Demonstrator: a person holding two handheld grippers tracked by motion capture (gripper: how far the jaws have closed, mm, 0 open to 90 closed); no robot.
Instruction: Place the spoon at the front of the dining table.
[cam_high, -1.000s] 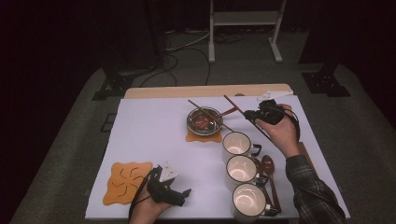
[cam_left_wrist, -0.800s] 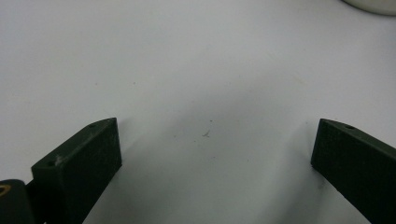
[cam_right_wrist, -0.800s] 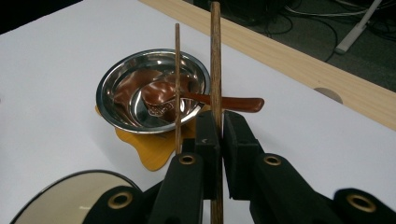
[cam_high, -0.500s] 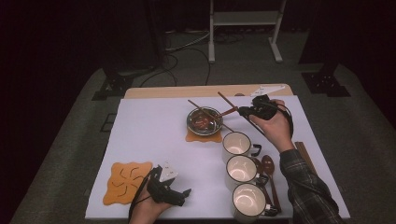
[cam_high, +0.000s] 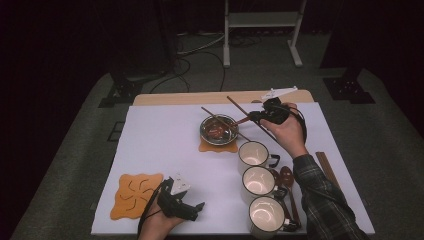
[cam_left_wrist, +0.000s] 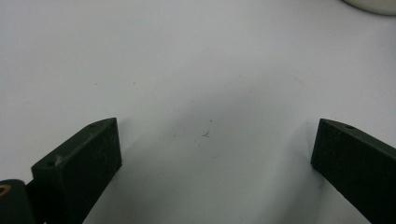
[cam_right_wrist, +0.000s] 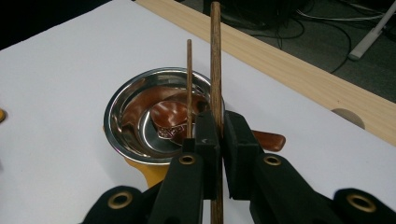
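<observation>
right gripper — clamps chopstick | over steel bowl

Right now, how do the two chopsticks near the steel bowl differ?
1. The held chopstick is clamped in the right gripper; the resting chopstick is free.
2. The held chopstick is lifted off the table, while the resting chopstick lies across the steel bowl.
3. In the high view they slant roughly parallel, the held chopstick nearer the far edge.
Both are dark brown wooden sticks.
</observation>
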